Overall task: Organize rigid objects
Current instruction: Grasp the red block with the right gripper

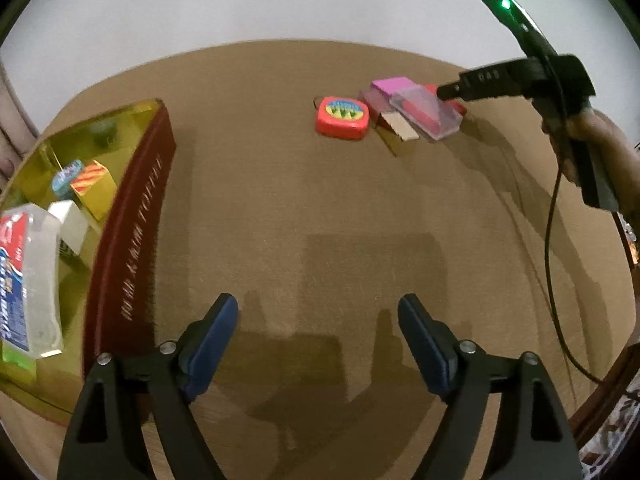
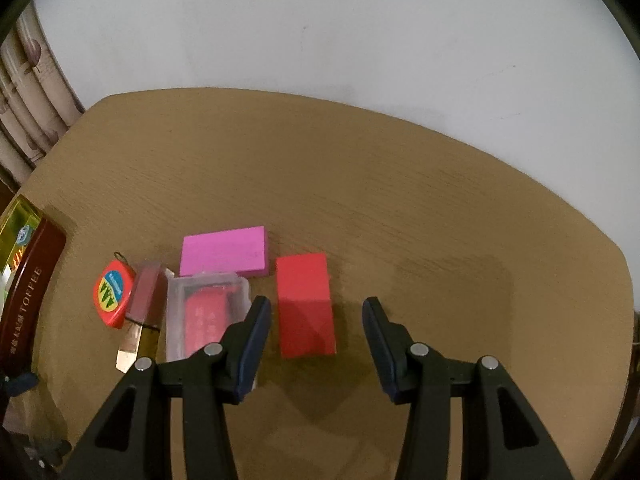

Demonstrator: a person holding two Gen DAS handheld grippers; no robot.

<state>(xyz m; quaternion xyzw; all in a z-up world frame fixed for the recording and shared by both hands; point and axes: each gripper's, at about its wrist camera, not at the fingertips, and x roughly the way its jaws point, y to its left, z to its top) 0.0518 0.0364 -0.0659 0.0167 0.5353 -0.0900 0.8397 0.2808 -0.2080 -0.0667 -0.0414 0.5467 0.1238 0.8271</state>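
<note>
In the right wrist view my right gripper is open, just above the near end of a red block. Beside it lie a pink block, a clear case with a red item inside, a scraper with a dark red handle and a red tape measure. In the left wrist view my left gripper is open and empty over bare table. The same cluster lies far ahead: the tape measure, the pink block and the clear case, with the right gripper at it.
A dark red TOFFEE tin with a gold inside stands at the left of the wooden table. It holds a toothpaste box, a striped yellow box and other small items. The tin also shows in the right wrist view. A cable hangs from the right gripper.
</note>
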